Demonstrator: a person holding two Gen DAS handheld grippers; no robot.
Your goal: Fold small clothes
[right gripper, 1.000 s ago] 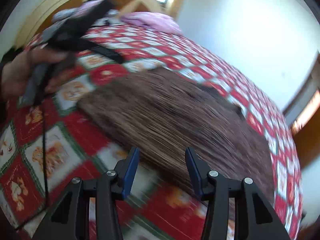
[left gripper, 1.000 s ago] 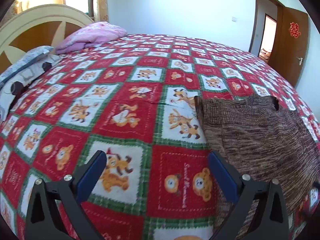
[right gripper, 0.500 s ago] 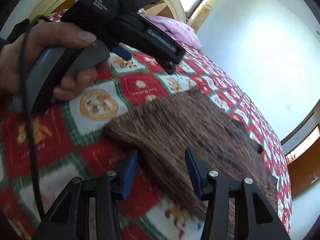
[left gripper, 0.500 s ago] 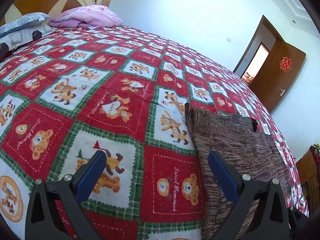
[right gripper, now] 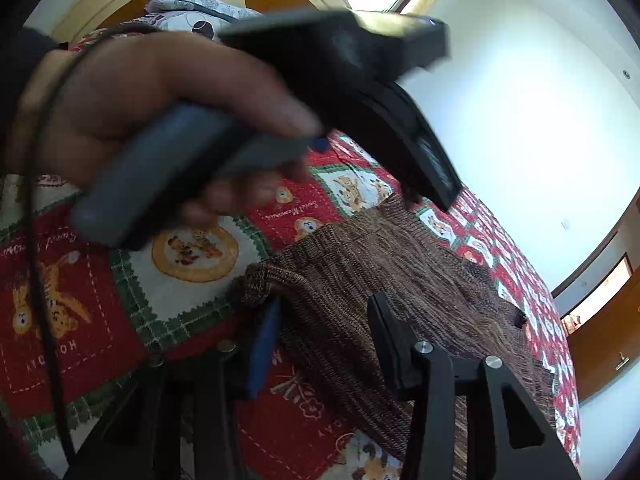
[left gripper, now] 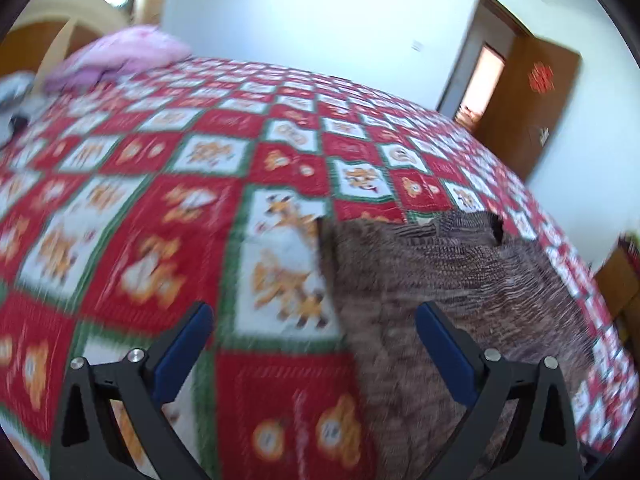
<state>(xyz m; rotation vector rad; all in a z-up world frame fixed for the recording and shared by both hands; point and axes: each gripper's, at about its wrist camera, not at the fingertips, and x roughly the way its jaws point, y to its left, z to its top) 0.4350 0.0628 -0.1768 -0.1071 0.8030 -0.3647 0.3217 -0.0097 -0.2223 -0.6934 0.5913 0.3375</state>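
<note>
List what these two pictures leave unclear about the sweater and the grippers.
- Sweater: left wrist view, its near end is cut off by the frame edge and the fingers.
- Left gripper: right wrist view, blurred; its fingertips are hidden by its own body.
- Blanket: left wrist view, motion blur smears the print.

Bright daylight, motion blur, fisheye warping.
</note>
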